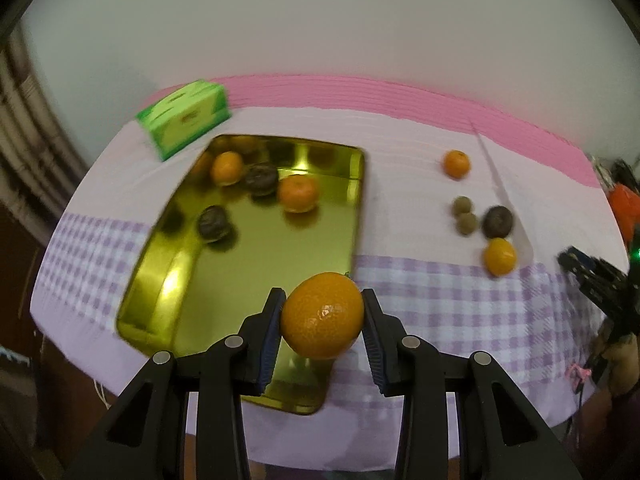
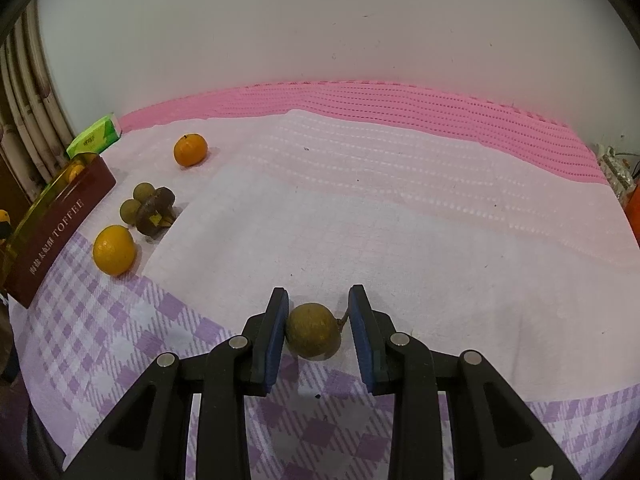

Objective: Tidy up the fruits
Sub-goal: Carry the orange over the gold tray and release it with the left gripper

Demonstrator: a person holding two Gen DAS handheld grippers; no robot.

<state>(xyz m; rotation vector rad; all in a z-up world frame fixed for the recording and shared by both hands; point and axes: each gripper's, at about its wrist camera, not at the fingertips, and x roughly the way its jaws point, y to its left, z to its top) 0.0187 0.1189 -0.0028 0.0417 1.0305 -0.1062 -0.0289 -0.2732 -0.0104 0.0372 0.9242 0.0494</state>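
Note:
My left gripper (image 1: 322,320) is shut on an orange (image 1: 322,315) and holds it above the near end of a gold tin tray (image 1: 256,280). The tray holds two oranges (image 1: 298,193) and two dark brown fruits (image 1: 214,222). My right gripper (image 2: 318,326) has a small brown longan (image 2: 313,330) between its pads: the left pad touches it, the right pad shows a small gap. On the cloth lie two more oranges (image 2: 114,250), two small longans (image 2: 130,210) and a dark fruit (image 2: 157,212).
A green tissue pack (image 1: 186,118) lies behind the tray. The tray's dark red side reads TOFFEE (image 2: 60,232) in the right wrist view. The table has a purple checked cloth (image 2: 400,220) with a pink band (image 2: 400,100) by the white wall. An orange object (image 2: 634,208) is at the far right.

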